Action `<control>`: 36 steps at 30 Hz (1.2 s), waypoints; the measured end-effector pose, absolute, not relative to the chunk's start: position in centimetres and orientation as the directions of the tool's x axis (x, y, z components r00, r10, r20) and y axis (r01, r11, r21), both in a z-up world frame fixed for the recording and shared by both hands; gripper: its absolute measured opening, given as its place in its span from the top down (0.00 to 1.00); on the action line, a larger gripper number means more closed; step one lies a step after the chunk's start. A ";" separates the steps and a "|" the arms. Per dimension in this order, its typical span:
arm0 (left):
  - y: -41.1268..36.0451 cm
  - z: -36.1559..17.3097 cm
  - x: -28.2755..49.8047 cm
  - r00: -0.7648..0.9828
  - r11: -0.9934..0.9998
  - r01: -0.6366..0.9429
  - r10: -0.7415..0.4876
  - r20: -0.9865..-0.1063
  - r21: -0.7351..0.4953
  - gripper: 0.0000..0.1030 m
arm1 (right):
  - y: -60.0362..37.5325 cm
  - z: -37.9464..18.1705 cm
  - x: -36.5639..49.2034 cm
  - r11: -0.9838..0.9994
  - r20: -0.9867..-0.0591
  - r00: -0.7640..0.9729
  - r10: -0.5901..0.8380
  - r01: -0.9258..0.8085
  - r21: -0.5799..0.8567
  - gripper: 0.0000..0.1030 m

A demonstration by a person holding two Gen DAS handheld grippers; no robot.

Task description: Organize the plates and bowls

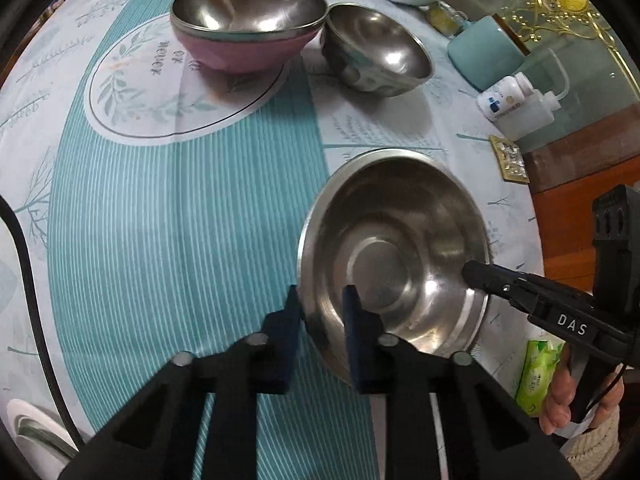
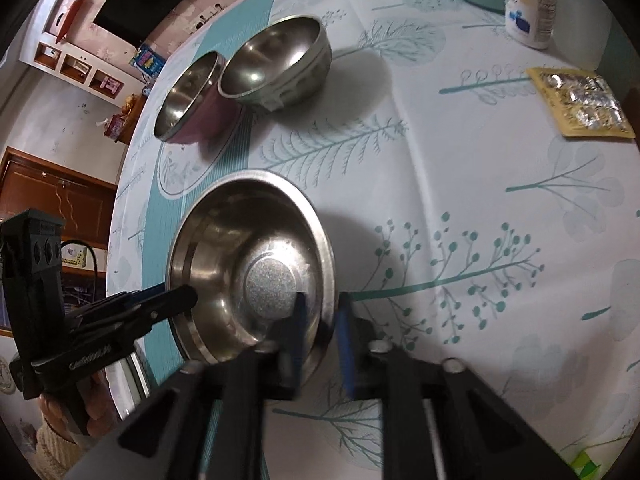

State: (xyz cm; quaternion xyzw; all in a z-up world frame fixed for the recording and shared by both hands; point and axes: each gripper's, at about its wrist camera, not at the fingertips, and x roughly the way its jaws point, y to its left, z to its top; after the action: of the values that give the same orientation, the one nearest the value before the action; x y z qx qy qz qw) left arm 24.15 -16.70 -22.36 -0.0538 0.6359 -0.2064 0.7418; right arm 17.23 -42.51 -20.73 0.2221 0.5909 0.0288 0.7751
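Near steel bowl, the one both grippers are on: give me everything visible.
The near steel bowl is shiny stainless, wide and shallow, with a flat round base, stepped inner wall and rolled rim. It is empty and looks tilted above the patterned tablecloth. The left gripper straddles its near rim, one finger inside, one outside; the right gripper straddles the opposite rim likewise.

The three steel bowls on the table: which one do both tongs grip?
The wide shallow steel bowl nearest the cameras; left tongs and right tongs straddle its rim. The pink-sided bowl and plain steel bowl stand untouched.
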 end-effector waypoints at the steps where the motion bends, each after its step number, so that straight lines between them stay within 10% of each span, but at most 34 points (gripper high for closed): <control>1: -16.7 -22.4 24.1 0.108 0.910 0.238 -0.371 -0.922 -0.339 0.89 | -42.5 -20.7 17.2 0.899 -0.903 0.303 0.305 0.220 0.378 0.91; 36: -10.2 -12.5 10.2 0.243 0.881 0.300 -0.442 -0.863 -0.366 0.90 | -37.3 -12.3 6.5 0.906 -0.836 0.424 0.350 0.074 0.417 0.91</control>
State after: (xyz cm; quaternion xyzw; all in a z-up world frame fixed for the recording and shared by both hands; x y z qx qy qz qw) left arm 10.22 -10.19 -12.54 -0.0623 0.5680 -0.2362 0.7859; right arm 6.45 -37.32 -12.30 0.1998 0.5302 0.0841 0.8197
